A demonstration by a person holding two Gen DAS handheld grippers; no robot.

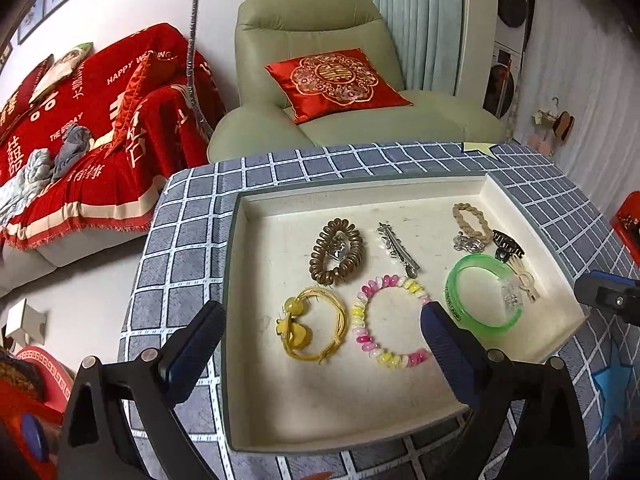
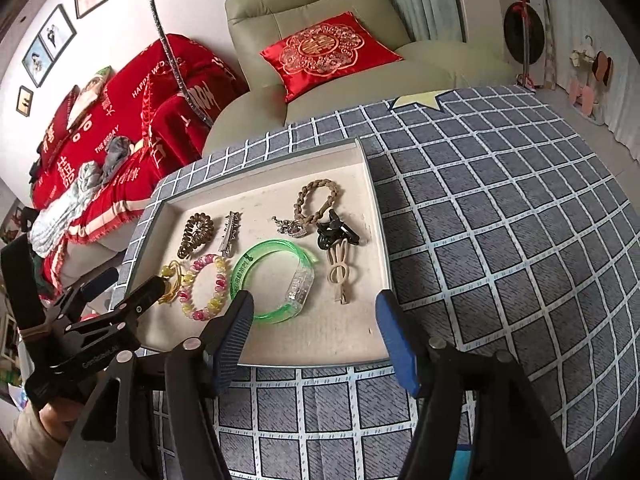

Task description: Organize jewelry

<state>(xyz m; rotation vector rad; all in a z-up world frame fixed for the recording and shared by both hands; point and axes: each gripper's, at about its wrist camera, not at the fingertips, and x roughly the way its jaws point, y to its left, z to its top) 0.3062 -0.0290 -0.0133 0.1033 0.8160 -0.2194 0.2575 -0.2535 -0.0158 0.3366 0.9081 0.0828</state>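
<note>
A shallow cream tray (image 1: 256, 360) (image 2: 372, 184) sits on the checked tablecloth and holds jewelry: a brown coil hair tie (image 1: 337, 252) (image 2: 195, 234), a silver clip (image 1: 398, 249) (image 2: 230, 232), a yellow cord bracelet (image 1: 312, 329) (image 2: 170, 276), a pink and yellow bead bracelet (image 1: 390, 320) (image 2: 205, 288), a green bangle (image 1: 484, 290) (image 2: 272, 280), a braided tan bracelet (image 1: 472, 222) (image 2: 318, 202), a black claw clip (image 1: 507, 243) (image 2: 336, 232) and a beige clip (image 1: 526, 282) (image 2: 340, 276). My left gripper (image 1: 324, 320) is open above the tray's near left part. My right gripper (image 2: 316, 312) is open above the tray's near edge.
The grey checked tablecloth (image 2: 500, 240) covers the table to the right of the tray. Behind the table stand a green armchair (image 1: 320, 92) with a red cushion (image 1: 336, 82) and a sofa under a red cover (image 1: 80, 132).
</note>
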